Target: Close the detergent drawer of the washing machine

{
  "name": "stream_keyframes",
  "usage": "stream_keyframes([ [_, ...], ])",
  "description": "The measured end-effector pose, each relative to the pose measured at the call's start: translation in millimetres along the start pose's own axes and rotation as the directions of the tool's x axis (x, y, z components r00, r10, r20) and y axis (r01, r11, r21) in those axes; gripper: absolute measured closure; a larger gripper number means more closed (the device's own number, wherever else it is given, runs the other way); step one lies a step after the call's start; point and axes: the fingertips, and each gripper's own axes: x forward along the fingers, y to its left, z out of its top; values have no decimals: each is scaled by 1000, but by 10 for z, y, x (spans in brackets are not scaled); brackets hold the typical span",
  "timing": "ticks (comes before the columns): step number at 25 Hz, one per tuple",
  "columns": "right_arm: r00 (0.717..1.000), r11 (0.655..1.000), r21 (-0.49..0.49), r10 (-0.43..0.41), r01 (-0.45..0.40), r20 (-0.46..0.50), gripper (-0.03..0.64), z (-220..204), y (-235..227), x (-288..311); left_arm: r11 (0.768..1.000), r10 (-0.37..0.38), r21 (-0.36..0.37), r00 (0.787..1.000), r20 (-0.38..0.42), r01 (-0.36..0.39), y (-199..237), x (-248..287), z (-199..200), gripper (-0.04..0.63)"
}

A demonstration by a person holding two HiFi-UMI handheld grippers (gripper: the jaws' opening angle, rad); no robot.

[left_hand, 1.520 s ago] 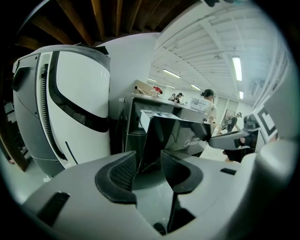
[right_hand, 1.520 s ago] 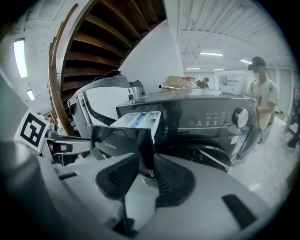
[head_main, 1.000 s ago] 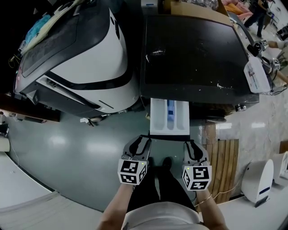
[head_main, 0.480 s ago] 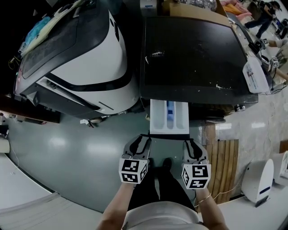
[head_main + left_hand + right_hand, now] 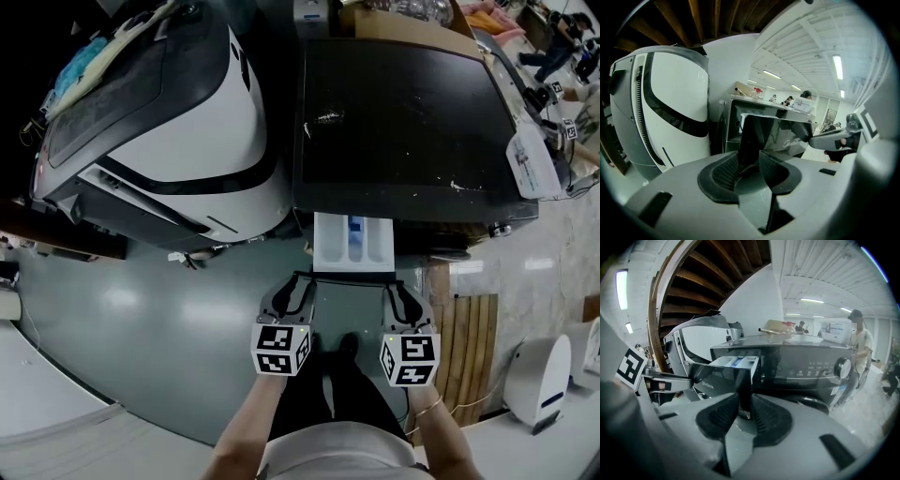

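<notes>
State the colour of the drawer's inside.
The drawer is white inside, with a blue strip down the middle; the head view shows it best.

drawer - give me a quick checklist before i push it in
1. Drawer shut: not ok, it sticks out of the washer.
2. Left gripper on the panel: ok, jaws closed on one end.
3. Right gripper on the panel: ok, jaws closed on the other end.
4. Grippers even, one at each end: ok.
5. Slot behind the drawer free: cannot tell, hidden.
</notes>
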Motion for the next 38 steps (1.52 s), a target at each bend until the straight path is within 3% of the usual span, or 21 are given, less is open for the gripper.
stream_keyframes([
  [38, 999, 999, 15, -34, 34, 17, 528, 259, -115, 307, 1000, -5, 14, 1000, 8, 5, 133, 313, 243, 474],
])
